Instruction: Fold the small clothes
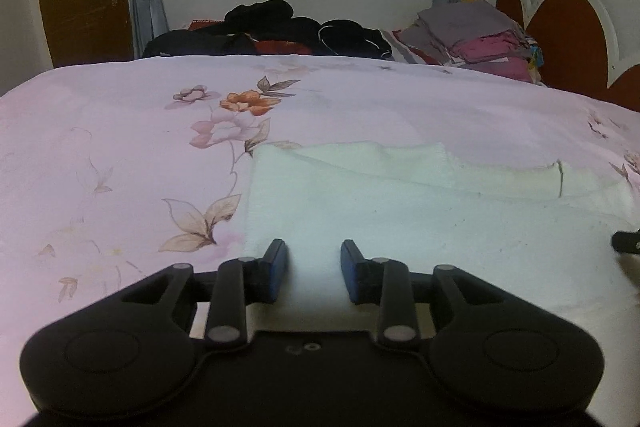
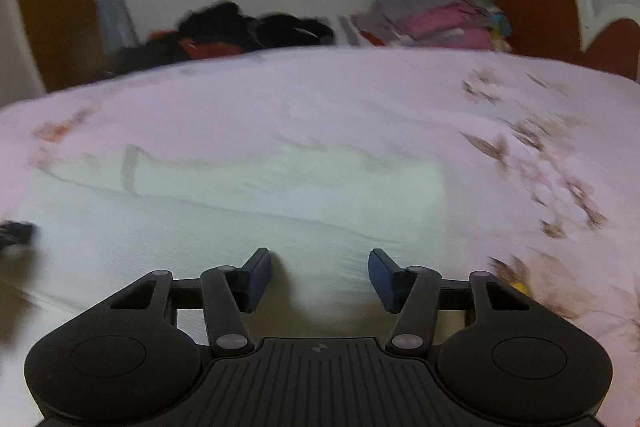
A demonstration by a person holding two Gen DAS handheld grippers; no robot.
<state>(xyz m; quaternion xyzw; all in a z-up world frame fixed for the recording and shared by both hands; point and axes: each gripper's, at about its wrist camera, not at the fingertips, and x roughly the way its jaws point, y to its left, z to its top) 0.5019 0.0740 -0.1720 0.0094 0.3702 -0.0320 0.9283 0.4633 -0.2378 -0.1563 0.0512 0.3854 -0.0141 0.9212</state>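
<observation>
A small white garment [image 1: 420, 211] lies flat on the pink floral bedspread [image 1: 120, 155], its far part folded over toward me into a band. My left gripper [image 1: 314, 259] hovers over the garment's near left corner, open, with only cloth showing beneath the gap. In the right wrist view the same white garment [image 2: 280, 211] spreads across the middle, blurred. My right gripper [image 2: 320, 267] is over its near right part, open, nothing between the pads. The right gripper's tip [image 1: 626, 243] peeks in at the right edge of the left wrist view.
A heap of dark clothes [image 1: 272, 31] lies at the far side of the bed. A stack of folded grey and pink clothes [image 1: 484, 39] sits at the far right by the red headboard [image 1: 572, 35]. A window and curtains are behind.
</observation>
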